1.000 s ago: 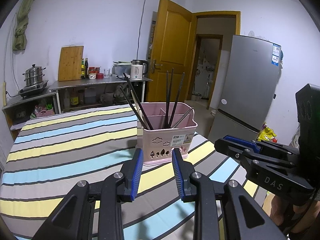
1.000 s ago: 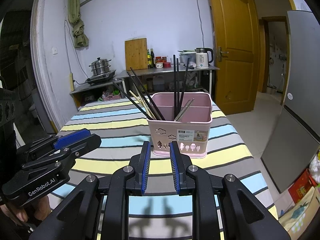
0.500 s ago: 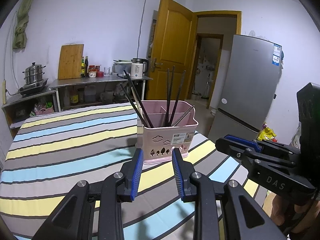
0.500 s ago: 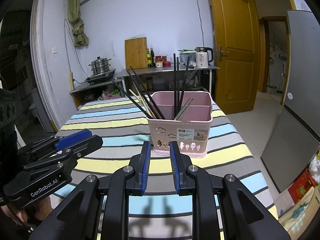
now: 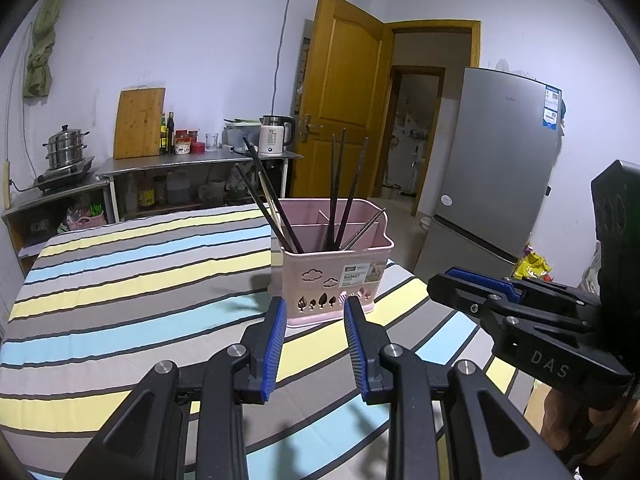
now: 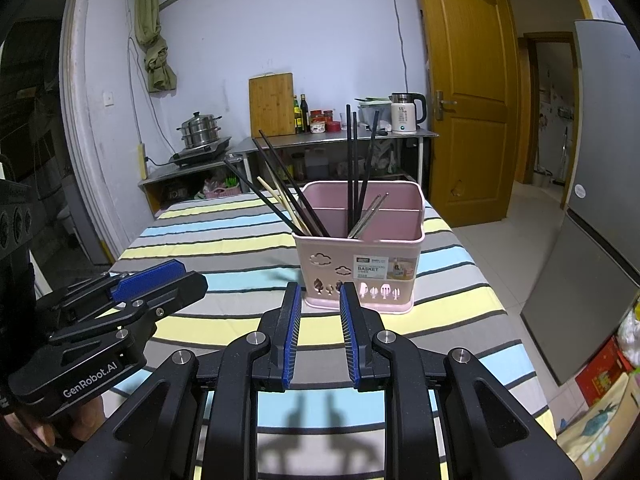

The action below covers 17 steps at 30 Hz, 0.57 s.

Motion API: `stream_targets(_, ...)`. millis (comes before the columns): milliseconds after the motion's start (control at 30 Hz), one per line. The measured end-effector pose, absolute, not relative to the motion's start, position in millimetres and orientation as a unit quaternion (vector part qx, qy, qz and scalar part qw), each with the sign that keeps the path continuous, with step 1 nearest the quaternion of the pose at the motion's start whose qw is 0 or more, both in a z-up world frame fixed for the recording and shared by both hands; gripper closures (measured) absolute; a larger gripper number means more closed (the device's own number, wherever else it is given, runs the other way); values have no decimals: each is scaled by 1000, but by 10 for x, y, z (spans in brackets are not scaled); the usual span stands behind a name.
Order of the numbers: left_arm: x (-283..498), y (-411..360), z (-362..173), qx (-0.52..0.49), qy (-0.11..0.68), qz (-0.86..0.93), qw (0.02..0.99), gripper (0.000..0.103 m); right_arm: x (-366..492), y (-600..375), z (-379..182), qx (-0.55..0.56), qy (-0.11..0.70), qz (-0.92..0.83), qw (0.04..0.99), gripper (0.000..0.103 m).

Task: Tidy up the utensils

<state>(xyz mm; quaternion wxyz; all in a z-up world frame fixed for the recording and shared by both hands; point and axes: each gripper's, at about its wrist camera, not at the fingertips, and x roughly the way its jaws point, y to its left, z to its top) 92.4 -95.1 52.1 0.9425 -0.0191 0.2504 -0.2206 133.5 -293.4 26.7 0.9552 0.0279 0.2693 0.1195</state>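
Note:
A pink utensil basket (image 5: 332, 276) (image 6: 360, 252) stands on the striped tablecloth (image 5: 120, 280) (image 6: 224, 240). Black chopsticks (image 5: 272, 196) (image 6: 288, 184) and pale wooden ones (image 6: 276, 196) lean out of its left compartment. More black chopsticks (image 5: 340, 184) (image 6: 352, 160) and metal ones (image 5: 366, 226) (image 6: 370, 216) stand in the middle compartment. My left gripper (image 5: 315, 308) hovers just in front of the basket, open, with nothing between its blue pads. My right gripper (image 6: 320, 292) hangs beside it, also open and holding nothing. Each gripper shows in the other's view: right (image 5: 480, 284), left (image 6: 160, 280).
The table's right edge drops off just past the basket. A grey fridge (image 5: 500, 160) and a wooden door (image 6: 468, 100) are to the right. Along the far wall, a metal counter (image 6: 332, 136) holds a kettle, bottles and a cutting board; a steamer pot (image 6: 200, 130) sits to its left.

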Motion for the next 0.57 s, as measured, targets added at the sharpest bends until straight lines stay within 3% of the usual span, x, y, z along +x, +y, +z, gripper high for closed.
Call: stream_targets(567,912,-970,493,-17,248,-221,943,74,1337,-2940,230,28,271,119,955,83)
